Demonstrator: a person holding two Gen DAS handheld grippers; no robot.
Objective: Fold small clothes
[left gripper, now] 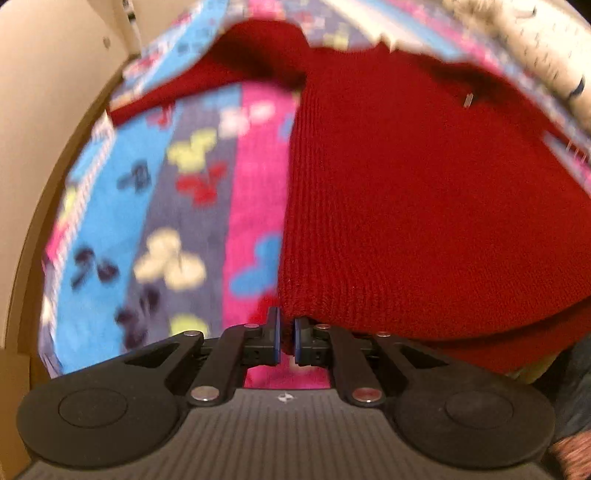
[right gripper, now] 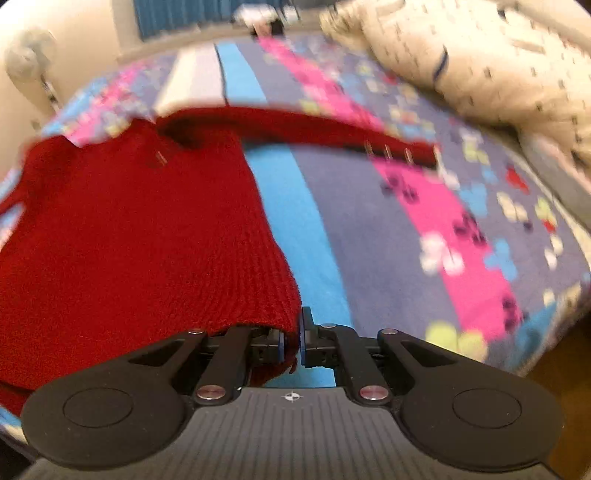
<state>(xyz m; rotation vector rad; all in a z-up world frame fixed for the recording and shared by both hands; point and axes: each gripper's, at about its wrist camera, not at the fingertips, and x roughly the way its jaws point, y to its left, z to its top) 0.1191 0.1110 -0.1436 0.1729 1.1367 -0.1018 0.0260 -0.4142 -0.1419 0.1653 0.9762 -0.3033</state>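
A red knitted sweater [left gripper: 424, 192] lies spread on a striped butterfly-print blanket [left gripper: 177, 221]. My left gripper [left gripper: 287, 338] is shut on the sweater's bottom hem corner, which fills the right of the left wrist view. In the right wrist view the same red sweater [right gripper: 129, 236] fills the left side, one sleeve [right gripper: 303, 129] stretched out to the right. My right gripper [right gripper: 294, 339] is shut on the other bottom hem corner. Both views are blurred by motion.
The blanket [right gripper: 424, 221] covers a bed. A white patterned pillow [right gripper: 480, 62] lies at the far right. A beige wall and wooden bed edge [left gripper: 44, 166] run along the left. Blue curtains [right gripper: 184, 14] hang at the back.
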